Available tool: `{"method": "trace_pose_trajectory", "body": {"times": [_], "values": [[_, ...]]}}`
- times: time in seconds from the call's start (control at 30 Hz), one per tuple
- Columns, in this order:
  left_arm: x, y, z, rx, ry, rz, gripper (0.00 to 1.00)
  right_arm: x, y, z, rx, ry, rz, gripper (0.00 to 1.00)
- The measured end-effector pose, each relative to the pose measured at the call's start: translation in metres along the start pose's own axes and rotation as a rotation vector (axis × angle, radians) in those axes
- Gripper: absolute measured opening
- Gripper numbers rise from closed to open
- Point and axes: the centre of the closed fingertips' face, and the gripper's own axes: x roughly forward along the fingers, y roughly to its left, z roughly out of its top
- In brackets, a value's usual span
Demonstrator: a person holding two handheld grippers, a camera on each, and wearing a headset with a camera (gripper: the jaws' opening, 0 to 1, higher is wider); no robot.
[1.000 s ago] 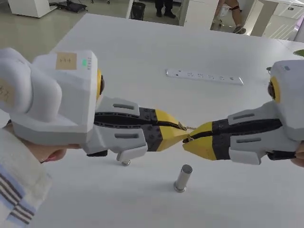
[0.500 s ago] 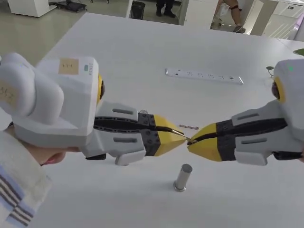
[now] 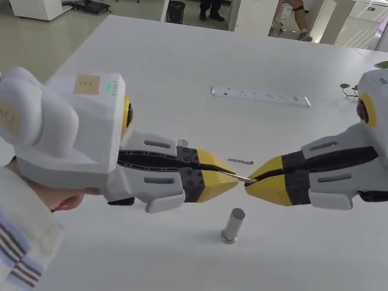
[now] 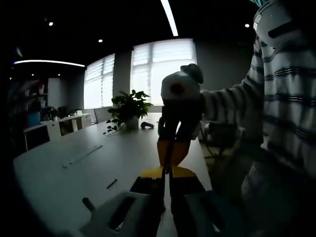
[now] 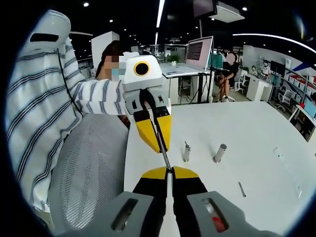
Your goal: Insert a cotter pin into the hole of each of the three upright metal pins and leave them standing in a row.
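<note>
Left gripper [image 3: 230, 176]: fingers clamp cotter pin [image 3: 240, 177].
Right gripper [image 3: 253, 180]: fingers clamp its other end.
Metal pin [image 3: 232, 225]: upright on worktop [image 3: 182, 73].

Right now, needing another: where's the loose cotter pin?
Head view: the loose cotter pin lies on the table just beyond the held pin, short of the power strip.

Metal pin [image 3: 182, 143] mostly hidden behind left claw [image 3: 234, 176]; cotter pin [image 3: 240, 177] ends buried inside left claw, right claw [image 3: 248, 181].
</note>
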Motion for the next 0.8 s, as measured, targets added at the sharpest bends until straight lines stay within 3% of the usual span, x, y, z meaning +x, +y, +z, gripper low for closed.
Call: {"method": "trace_pose_trajectory", "body": {"times": [0.07, 0.2, 0.53, 0.7, 0.8], "values": [[0.001, -0.001, -0.002, 0.009, 0.008, -0.005, 0.0, -0.001, 0.001, -0.001, 0.03, 0.014, 0.005, 0.0], [0.002, -0.003, -0.003, 0.001, 0.015, -0.011, 0.0, -0.005, 0.003, 0.0, -0.002, 0.03, 0.0, 0.0], [0.006, 0.004, 0.004, 0.006, 0.006, 0.03, 0.01, -0.011, 0.0, 0.001, -0.017, 0.043, -0.007, 0.0], [0.007, 0.008, 0.0, -0.005, 0.019, 0.042, 0.11, -0.013, -0.002, -0.002, -0.02, 0.053, -0.018, 0.0], [0.011, 0.011, -0.009, 0.008, 0.052, 0.062, 0.2, -0.015, -0.005, -0.01, -0.012, 0.078, -0.033, 0.0]]}}
